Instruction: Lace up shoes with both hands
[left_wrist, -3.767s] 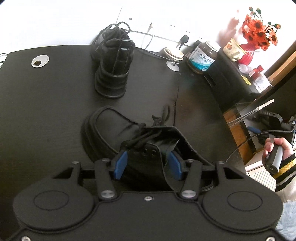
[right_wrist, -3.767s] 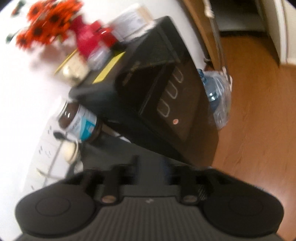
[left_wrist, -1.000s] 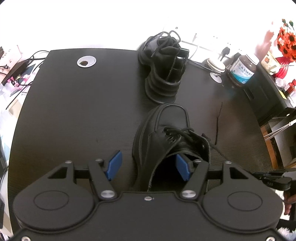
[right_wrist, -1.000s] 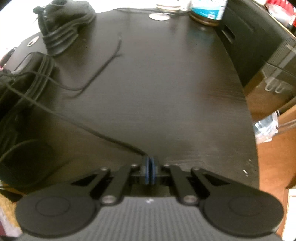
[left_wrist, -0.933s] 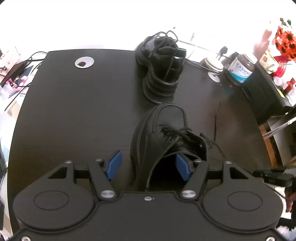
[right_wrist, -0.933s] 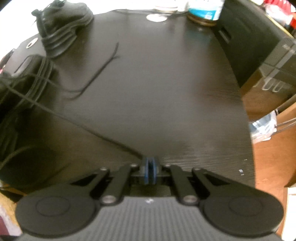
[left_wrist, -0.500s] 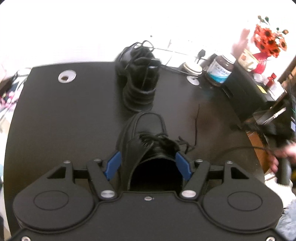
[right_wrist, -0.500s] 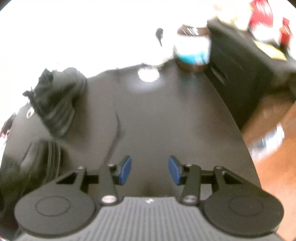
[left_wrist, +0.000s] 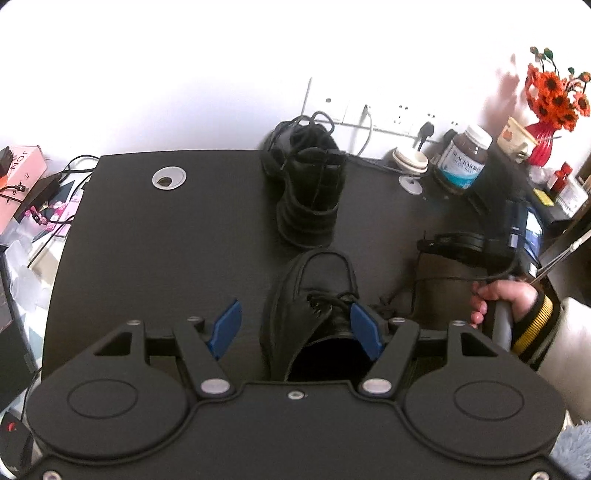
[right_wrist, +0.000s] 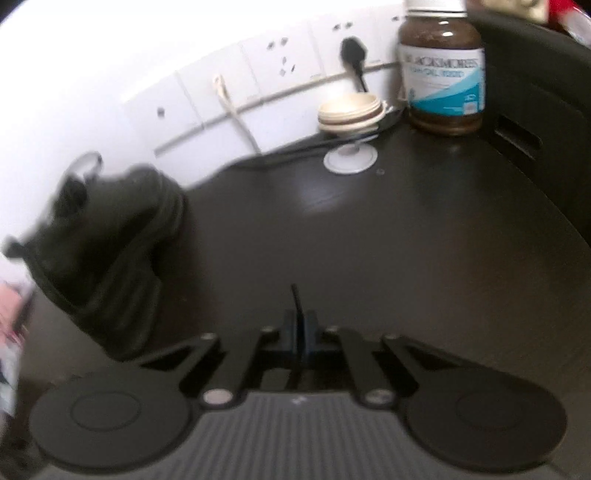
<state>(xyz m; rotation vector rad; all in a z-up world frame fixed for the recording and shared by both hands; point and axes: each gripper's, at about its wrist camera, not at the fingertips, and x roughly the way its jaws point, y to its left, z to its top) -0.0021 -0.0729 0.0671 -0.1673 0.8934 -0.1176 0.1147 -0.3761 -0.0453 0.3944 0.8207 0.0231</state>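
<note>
My left gripper (left_wrist: 295, 328) stands apart around the near black shoe (left_wrist: 314, 295) at the table's (left_wrist: 166, 258) middle, pads not visibly pressing. The second shoe (left_wrist: 308, 188) sits far behind. At right, my right gripper (right_wrist: 300, 328) is clamped together on the lace end (right_wrist: 295, 295)

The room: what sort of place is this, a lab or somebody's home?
Most likely a home desk or study corner. A black desk stands against a wall with a row of sockets, a supplement jar and a vase of orange flowers sit beside it, and two black shoes rest on top.
</note>
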